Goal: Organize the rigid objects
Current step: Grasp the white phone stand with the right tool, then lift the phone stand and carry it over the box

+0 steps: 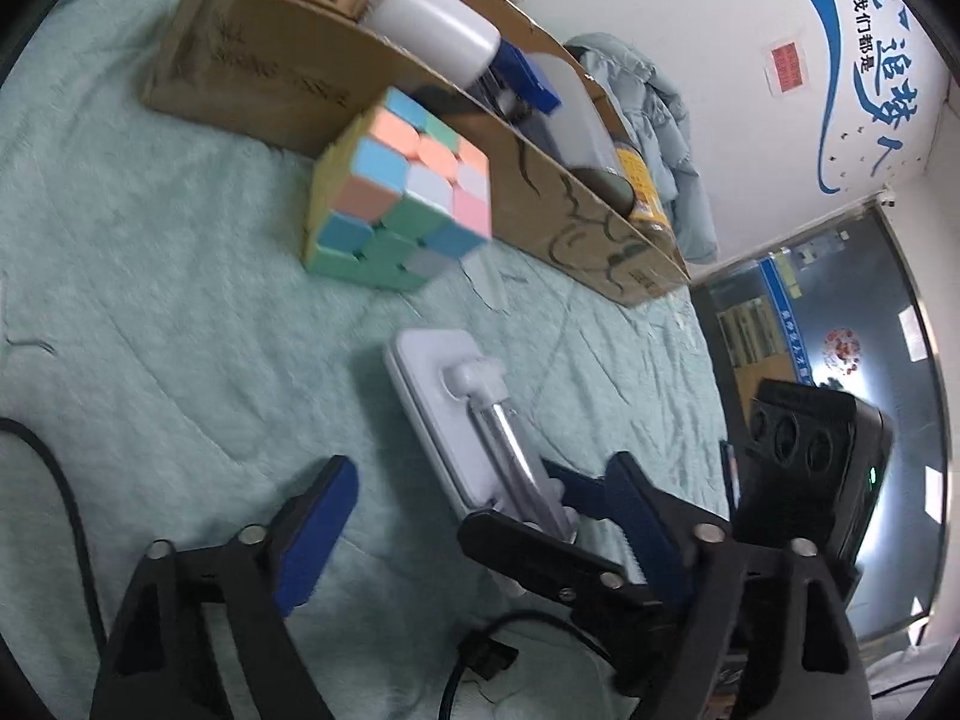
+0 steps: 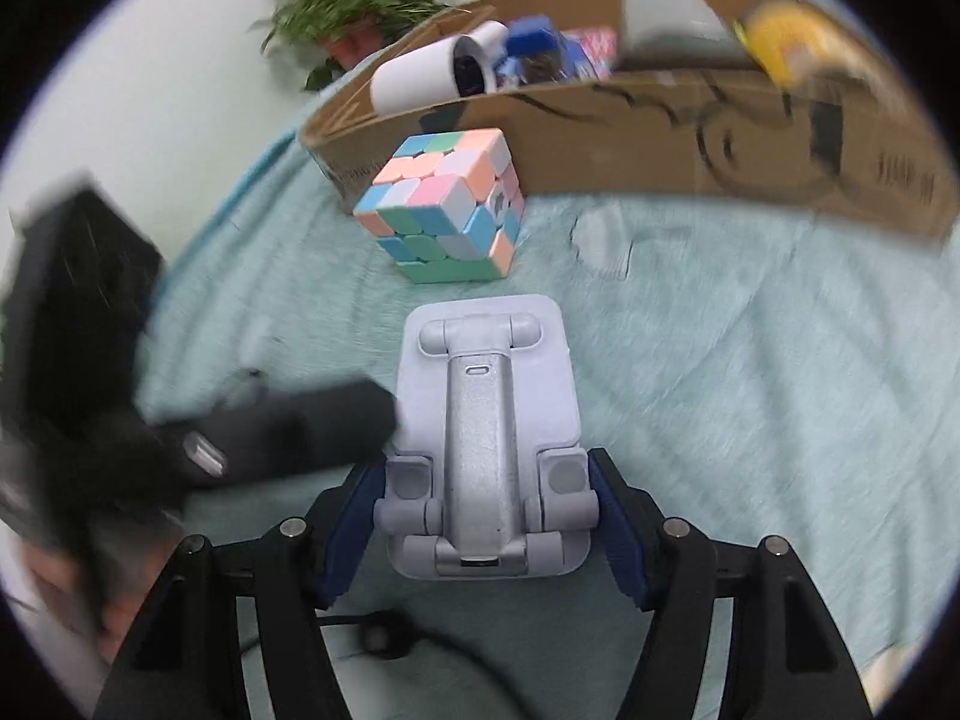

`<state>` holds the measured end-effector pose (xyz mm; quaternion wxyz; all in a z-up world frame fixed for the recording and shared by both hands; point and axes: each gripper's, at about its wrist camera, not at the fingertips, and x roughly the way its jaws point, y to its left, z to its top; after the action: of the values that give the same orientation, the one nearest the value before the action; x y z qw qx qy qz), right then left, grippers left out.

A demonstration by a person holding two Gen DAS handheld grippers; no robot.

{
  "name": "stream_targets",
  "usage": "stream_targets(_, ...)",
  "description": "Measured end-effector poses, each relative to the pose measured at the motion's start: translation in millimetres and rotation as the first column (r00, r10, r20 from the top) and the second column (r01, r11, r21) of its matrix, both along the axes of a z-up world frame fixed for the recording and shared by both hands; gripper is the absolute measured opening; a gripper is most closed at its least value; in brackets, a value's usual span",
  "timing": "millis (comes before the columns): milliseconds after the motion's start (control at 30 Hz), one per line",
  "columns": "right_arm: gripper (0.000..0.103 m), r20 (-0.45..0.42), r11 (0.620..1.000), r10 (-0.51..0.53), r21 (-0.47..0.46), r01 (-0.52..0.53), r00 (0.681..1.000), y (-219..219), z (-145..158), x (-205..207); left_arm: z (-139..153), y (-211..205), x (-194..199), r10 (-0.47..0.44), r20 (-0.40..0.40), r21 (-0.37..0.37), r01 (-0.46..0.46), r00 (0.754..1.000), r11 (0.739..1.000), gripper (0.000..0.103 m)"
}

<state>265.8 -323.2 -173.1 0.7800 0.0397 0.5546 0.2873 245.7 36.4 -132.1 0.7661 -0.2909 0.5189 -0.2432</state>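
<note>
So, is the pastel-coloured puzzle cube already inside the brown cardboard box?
No, the pastel-coloured puzzle cube stands on the light green cloth, outside the brown cardboard box and close to its front wall.

cloth: pale green bedspread fills frame centre | plant: leafy, potted upper left | jacket: grey-blue upper right, against white wall | wall: blue lettering top right

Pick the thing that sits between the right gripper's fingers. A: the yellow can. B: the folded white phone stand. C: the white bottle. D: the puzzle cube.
B: in the right wrist view the folded white phone stand lies between the right gripper's blue pads, while the puzzle cube stands farther off beside the cardboard box.
</note>
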Motion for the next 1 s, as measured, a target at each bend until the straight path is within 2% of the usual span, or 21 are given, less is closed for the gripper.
stream_targets(33,0.066,-0.054,0.999,-0.012,0.049,0.015,0.998,-4,-2,0,0,0,-1,0.007,0.004,-0.030,-0.006,1.000,1.000,0.069)
stream_targets(100,0.066,-0.097,0.995,-0.023,0.091,0.031,0.995,-9,-3,-1,0,-2,0,0.004,0.003,-0.068,-0.004,1.000,0.998,0.058)
stream_targets(133,0.066,-0.117,0.993,-0.029,0.113,0.042,0.993,-12,-4,-2,0,-5,1,-0.004,0.006,-0.063,0.004,1.000,0.998,0.051)
stream_targets(200,0.066,-0.148,0.989,-0.033,0.139,0.054,0.988,-13,-5,-3,1,-8,2,-0.006,0.008,-0.060,0.006,1.000,0.998,0.048)
stream_targets(233,0.066,-0.146,0.990,-0.031,0.134,0.051,0.989,-16,-3,-5,2,-10,2,-0.008,0.011,-0.050,0.009,1.000,0.999,0.040)
stream_targets(267,0.066,-0.138,0.991,-0.025,0.125,0.042,0.990,-17,-1,-7,2,-11,3,-0.012,0.012,-0.036,0.012,1.000,0.999,0.025)
stream_targets(467,0.066,-0.119,0.993,-0.012,0.118,0.026,0.993,-2,-3,-7,13,-13,7,-0.018,0.033,-0.040,0.020,0.999,0.999,0.023)
stream_targets(600,0.066,-0.050,0.992,-0.001,0.130,0.007,0.999,1,11,-11,30,-5,5,-0.003,0.077,-0.053,0.007,0.997,0.999,0.022)
stream_targets(767,0.066,0.047,0.989,0.021,0.147,-0.028,0.999,9,40,-2,68,2,13,0.013,0.166,-0.049,-0.005,0.986,0.999,0.022)
stream_targets(1000,0.066,0.187,0.985,0.049,0.155,-0.079,0.981,26,87,21,126,15,41,0.013,0.284,-0.034,-0.003,0.959,0.999,0.022)
